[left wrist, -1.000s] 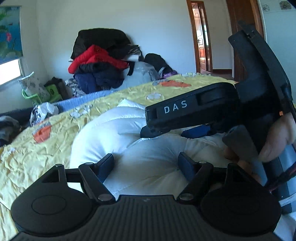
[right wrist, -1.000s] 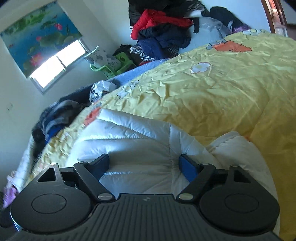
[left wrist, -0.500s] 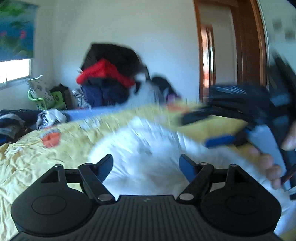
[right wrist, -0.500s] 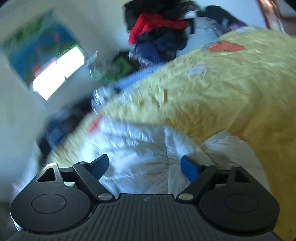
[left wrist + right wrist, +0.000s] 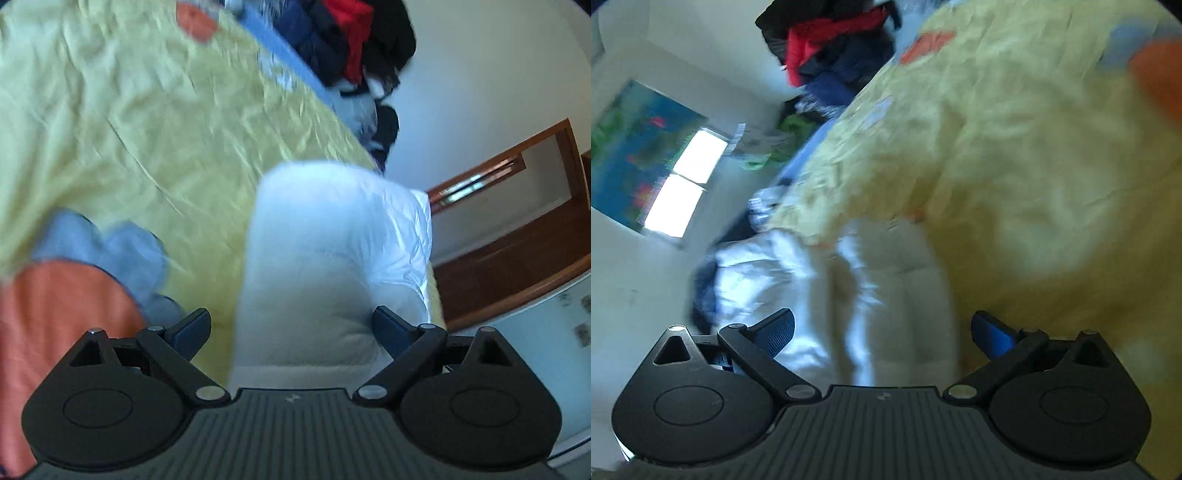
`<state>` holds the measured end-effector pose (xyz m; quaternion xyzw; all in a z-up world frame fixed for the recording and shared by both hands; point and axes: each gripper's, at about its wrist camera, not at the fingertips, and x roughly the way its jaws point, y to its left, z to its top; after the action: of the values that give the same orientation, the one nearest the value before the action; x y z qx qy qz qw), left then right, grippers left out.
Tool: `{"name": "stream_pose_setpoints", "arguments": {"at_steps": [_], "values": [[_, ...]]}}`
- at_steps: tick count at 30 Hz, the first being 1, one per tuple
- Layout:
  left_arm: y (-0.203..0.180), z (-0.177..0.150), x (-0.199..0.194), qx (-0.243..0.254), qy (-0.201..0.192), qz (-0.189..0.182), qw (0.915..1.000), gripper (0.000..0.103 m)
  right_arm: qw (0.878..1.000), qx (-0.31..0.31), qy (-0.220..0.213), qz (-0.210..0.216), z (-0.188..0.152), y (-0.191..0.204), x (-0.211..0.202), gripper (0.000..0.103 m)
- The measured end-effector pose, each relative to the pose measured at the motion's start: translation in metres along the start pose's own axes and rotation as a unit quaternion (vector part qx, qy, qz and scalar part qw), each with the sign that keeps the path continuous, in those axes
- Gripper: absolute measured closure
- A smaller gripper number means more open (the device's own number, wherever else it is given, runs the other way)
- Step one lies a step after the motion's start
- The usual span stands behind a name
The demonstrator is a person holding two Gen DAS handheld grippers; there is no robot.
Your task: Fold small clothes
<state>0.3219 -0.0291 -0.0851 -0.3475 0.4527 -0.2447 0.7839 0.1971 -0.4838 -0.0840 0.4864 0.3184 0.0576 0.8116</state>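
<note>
A white padded garment [image 5: 332,258] lies bunched on the yellow bedsheet [image 5: 129,129]. My left gripper [image 5: 291,328] is open, its fingers on either side of the garment's near end. The garment also shows in the right wrist view [image 5: 871,302], where my right gripper [image 5: 882,332] is open just over its near edge. Both views are tilted and blurred by motion.
A pile of red, black and navy clothes [image 5: 354,48] sits at the far end of the bed. An orange and blue print [image 5: 74,288] marks the sheet at the left. A wooden door frame [image 5: 517,206] stands to the right. A window [image 5: 683,188] is on the wall.
Both grippers have swung and rolled sharply, so the views now tilt. The right gripper no longer shows in the left wrist view. Both stay open over the white garment.
</note>
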Motion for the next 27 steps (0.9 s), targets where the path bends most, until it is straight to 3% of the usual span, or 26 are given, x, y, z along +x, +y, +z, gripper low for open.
{"name": "stream_pose_setpoints", "arguments": {"at_steps": [2,3,4,7,9,11,18,22,25,26,27], "values": [[0.000,0.001,0.014,-0.022,0.018,-0.016,0.9995,0.012,1.000,-0.010,0.001,0.009,0.002,0.005,0.010,0.000],[-0.003,0.002,0.019,-0.023,0.020,-0.019,0.9994,0.021,1.000,-0.017,0.008,0.009,0.003,0.009,0.015,0.000],[-0.008,0.003,0.022,-0.017,0.018,-0.013,0.9996,0.023,1.000,-0.027,0.013,0.009,0.001,0.013,0.021,0.006],[-0.019,0.004,0.020,0.025,0.006,0.008,0.9996,0.037,0.995,-0.094,0.042,-0.010,-0.007,0.033,0.037,0.051],[-0.022,0.007,0.013,0.039,-0.001,0.008,0.9992,0.047,0.993,-0.114,0.036,-0.011,-0.009,0.045,0.038,0.059],[-0.022,0.015,0.003,0.043,-0.010,0.012,0.9990,0.050,0.992,-0.120,0.031,-0.004,-0.011,0.057,0.041,0.066],[0.000,0.052,-0.050,0.048,-0.065,0.047,0.9956,0.049,0.990,-0.115,0.058,0.059,-0.015,0.106,0.095,0.068],[0.034,0.059,-0.050,0.022,-0.066,0.079,0.9944,0.046,0.990,-0.106,0.085,0.046,-0.022,0.111,0.138,0.067],[0.040,0.051,-0.051,0.020,-0.076,0.086,0.9932,0.035,0.993,-0.078,0.080,0.037,-0.023,0.099,0.147,0.056],[0.038,0.049,-0.053,0.021,-0.079,0.089,0.9927,0.033,0.994,-0.074,0.078,0.028,-0.024,0.097,0.146,0.041],[0.033,0.048,-0.056,0.020,-0.083,0.092,0.9921,0.033,0.994,-0.071,0.076,0.015,-0.025,0.096,0.143,0.035]]}}
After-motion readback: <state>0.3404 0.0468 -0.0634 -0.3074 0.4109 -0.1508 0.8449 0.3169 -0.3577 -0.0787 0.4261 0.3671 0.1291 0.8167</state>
